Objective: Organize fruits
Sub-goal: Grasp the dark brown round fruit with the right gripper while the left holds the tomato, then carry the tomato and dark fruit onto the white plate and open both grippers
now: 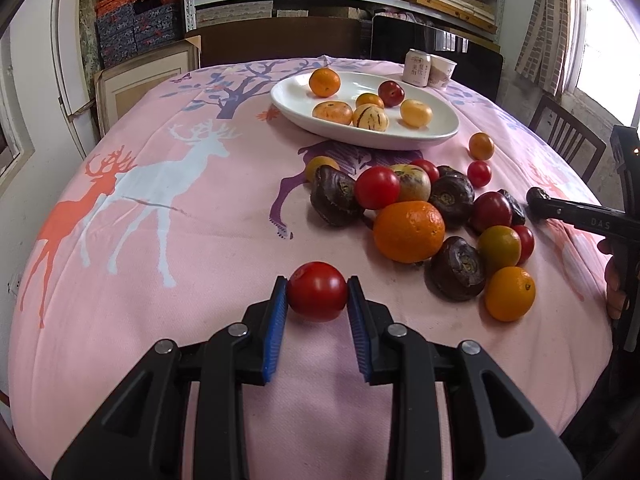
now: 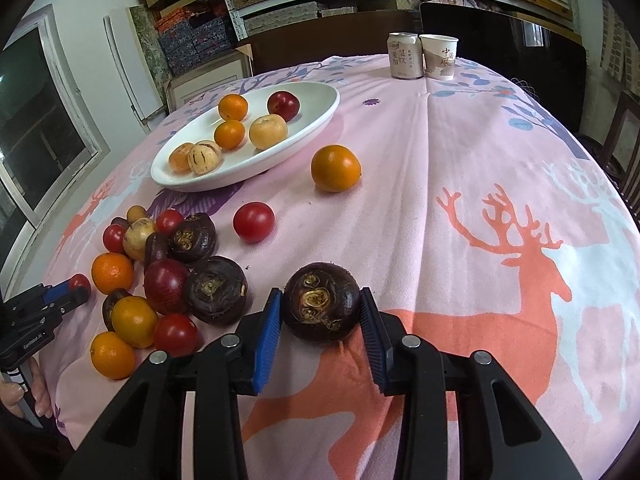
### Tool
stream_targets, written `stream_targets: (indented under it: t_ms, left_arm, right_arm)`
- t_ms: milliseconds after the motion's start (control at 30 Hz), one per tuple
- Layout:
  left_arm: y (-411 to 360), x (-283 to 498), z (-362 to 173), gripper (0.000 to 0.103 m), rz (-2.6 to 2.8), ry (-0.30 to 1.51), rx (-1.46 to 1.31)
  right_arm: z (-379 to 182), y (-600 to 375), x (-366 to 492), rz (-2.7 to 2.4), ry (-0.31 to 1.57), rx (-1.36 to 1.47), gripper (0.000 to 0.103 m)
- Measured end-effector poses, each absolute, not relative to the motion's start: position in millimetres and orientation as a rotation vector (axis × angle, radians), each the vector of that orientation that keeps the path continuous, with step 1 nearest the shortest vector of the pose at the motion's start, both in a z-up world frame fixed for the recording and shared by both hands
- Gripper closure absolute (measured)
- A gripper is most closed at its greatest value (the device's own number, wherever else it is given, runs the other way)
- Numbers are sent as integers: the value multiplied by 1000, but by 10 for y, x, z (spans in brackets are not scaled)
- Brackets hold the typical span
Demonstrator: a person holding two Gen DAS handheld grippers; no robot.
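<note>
My left gripper (image 1: 317, 281) is shut on a small red tomato (image 1: 317, 294), low over the pink deer-print cloth. My right gripper (image 2: 321, 295) is shut on a dark purple round fruit (image 2: 322, 304), both blue pads touching its sides. A white oval plate (image 1: 440, 136) at the back holds oranges, a dark red fruit and striped yellow fruits. Between the plate and the grippers lies a loose pile on the cloth: a big orange (image 1: 409, 231), small oranges, red tomatoes and more dark purple fruits (image 1: 456, 269). In the left wrist view the right gripper's tip (image 1: 536, 197) shows at the right edge.
A drink can (image 2: 405, 56) and a paper cup (image 2: 440, 57) stand at the table's far edge. A lone orange (image 2: 335, 168) and a tomato (image 2: 253, 222) lie apart from the pile. A wooden chair (image 1: 568, 132) stands by the table's right side. Shelves with boxes fill the back wall.
</note>
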State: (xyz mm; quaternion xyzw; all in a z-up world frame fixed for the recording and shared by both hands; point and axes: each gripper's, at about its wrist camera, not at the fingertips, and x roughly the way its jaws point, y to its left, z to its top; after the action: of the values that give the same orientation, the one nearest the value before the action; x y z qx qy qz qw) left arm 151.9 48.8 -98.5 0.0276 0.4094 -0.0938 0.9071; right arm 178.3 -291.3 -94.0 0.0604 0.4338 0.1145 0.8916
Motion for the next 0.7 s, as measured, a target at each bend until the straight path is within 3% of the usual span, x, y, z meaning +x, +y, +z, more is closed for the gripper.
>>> stream_targets:
  t_ms: [433, 700]
  left_arm:
    - [367, 1726, -556, 74, -236, 784, 56]
    - [221, 2403, -217, 74, -270, 743, 36]
  right_arm:
    - [-498, -2838, 1737, 235, 793, 65, 64]
    - [-106, -2723, 2161, 246, 701, 57, 64]
